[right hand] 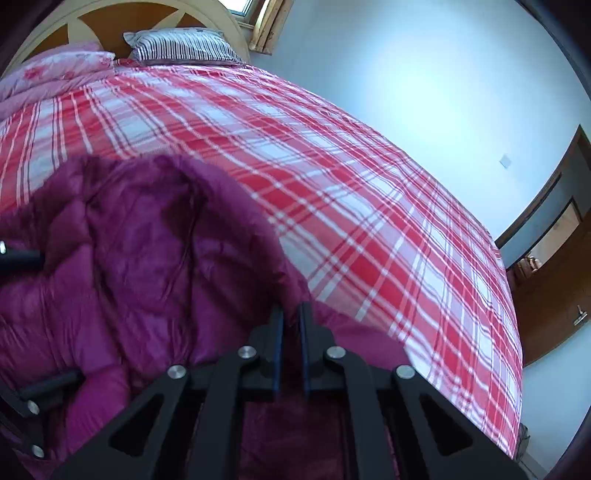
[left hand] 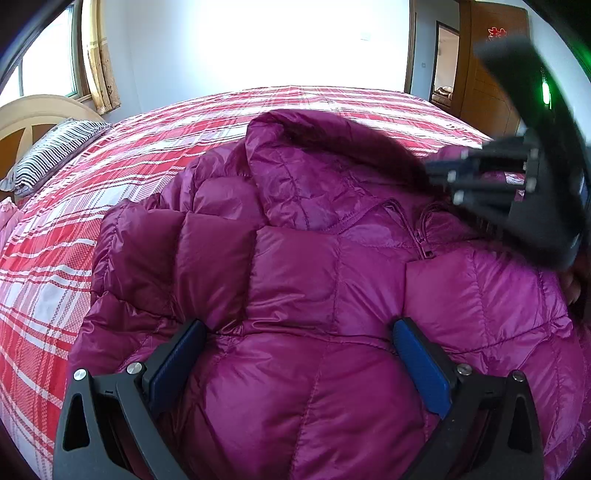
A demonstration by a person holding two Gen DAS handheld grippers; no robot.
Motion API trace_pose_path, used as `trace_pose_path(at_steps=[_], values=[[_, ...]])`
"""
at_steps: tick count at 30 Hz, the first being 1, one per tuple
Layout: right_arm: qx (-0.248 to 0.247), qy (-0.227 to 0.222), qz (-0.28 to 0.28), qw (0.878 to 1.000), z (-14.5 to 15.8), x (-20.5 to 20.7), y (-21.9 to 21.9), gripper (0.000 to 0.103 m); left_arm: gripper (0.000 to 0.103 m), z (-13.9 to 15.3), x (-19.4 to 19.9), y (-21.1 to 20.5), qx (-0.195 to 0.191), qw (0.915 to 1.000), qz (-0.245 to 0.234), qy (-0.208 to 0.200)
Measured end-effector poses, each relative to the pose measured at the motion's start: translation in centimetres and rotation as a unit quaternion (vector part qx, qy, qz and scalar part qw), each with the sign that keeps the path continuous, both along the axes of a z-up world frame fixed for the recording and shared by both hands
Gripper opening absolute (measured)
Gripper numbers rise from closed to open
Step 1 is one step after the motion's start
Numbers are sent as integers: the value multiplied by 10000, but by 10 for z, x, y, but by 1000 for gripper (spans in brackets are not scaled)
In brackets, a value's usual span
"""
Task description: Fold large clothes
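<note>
A magenta quilted down jacket [left hand: 295, 266] with a hood lies on the red plaid bed [left hand: 110, 166], partly folded, zipper near the collar. My left gripper [left hand: 299, 332] is open, its blue pads [left hand: 421, 369] resting wide apart on the jacket's body. My right gripper [right hand: 291, 317] is shut on a fold of the jacket [right hand: 129, 258] at its right edge. In the left wrist view the right gripper [left hand: 439, 177] shows at upper right, near the hood's fur trim, blurred.
The plaid bedspread [right hand: 369, 221] spreads beyond the jacket. A striped pillow [left hand: 51, 151] and a pink quilt [right hand: 55, 70] lie by the headboard [right hand: 221, 22]. A wooden door [left hand: 487, 85] stands past the bed's far corner.
</note>
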State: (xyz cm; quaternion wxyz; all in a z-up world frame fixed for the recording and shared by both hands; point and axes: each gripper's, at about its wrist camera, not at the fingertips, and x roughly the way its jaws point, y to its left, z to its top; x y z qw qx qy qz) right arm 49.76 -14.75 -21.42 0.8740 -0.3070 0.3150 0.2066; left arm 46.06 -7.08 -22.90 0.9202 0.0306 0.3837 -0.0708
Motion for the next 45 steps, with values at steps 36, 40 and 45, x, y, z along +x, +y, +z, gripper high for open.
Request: trace_pose_path(at_steps=[36,40,45], values=[[2199,331,-1005,9698,51,0,-66,31,102,10,113,10,1084,9926,535,-137],[2692,628,-1662,9465,44,23,-76,30,102,11,116,9,1068,9927,543,-151],[2136,890,-1929,9535,-2,23,-67,22,102,45,97,14,694,9938,684,-527]])
